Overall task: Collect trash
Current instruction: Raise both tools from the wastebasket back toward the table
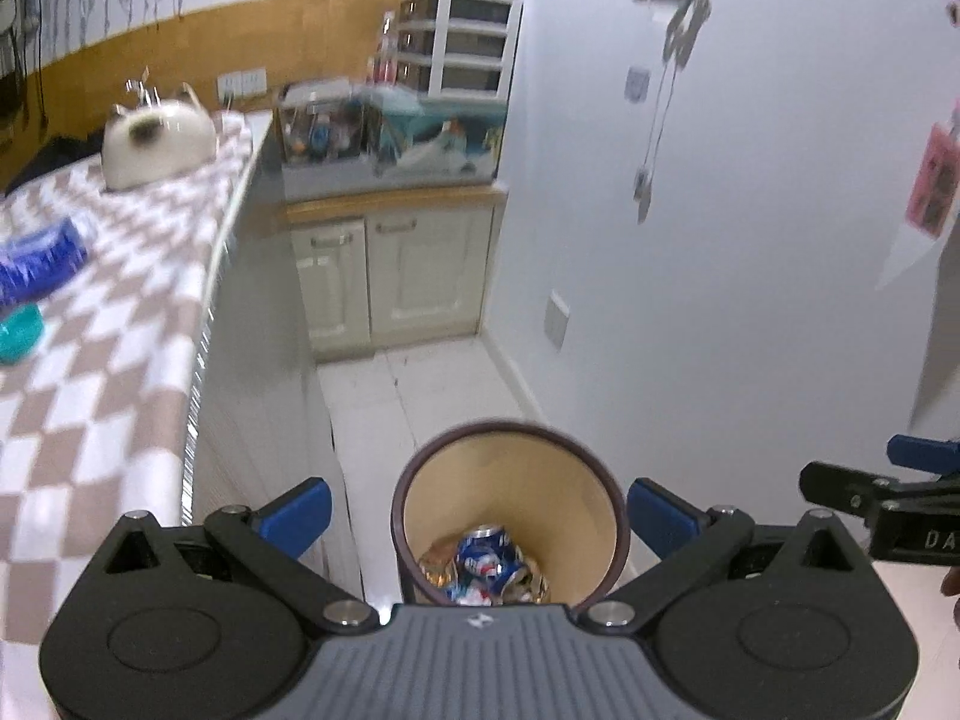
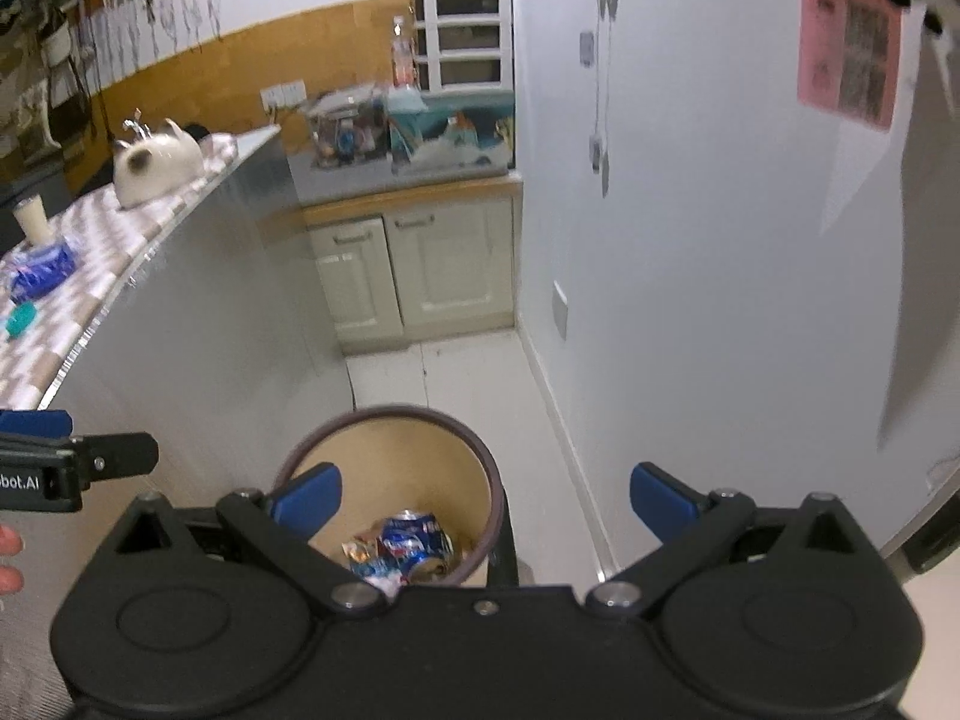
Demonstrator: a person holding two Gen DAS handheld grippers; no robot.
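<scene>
A round trash bin (image 1: pixel 510 438) with a dark rim and tan inside stands on the floor beside the counter; it also shows in the right wrist view (image 2: pixel 480 450). Inside lie a crushed blue can (image 1: pixel 489 558) and shiny wrappers (image 1: pixel 435 567); the can also shows in the right wrist view (image 2: pixel 414 534). My left gripper (image 1: pixel 480 516) is open and empty above the bin. My right gripper (image 2: pixel 486 498) is open and empty, above the bin's right edge. Each gripper shows at the edge of the other's view.
A counter with a checkered cloth (image 1: pixel 120 330) runs along the left, holding a blue packet (image 1: pixel 36 258), a teal dish (image 1: pixel 21 333) and a white cat-shaped pot (image 1: pixel 159 141). Cream cabinets (image 1: pixel 390 276) stand at the back. A white wall (image 1: pixel 720 240) is on the right.
</scene>
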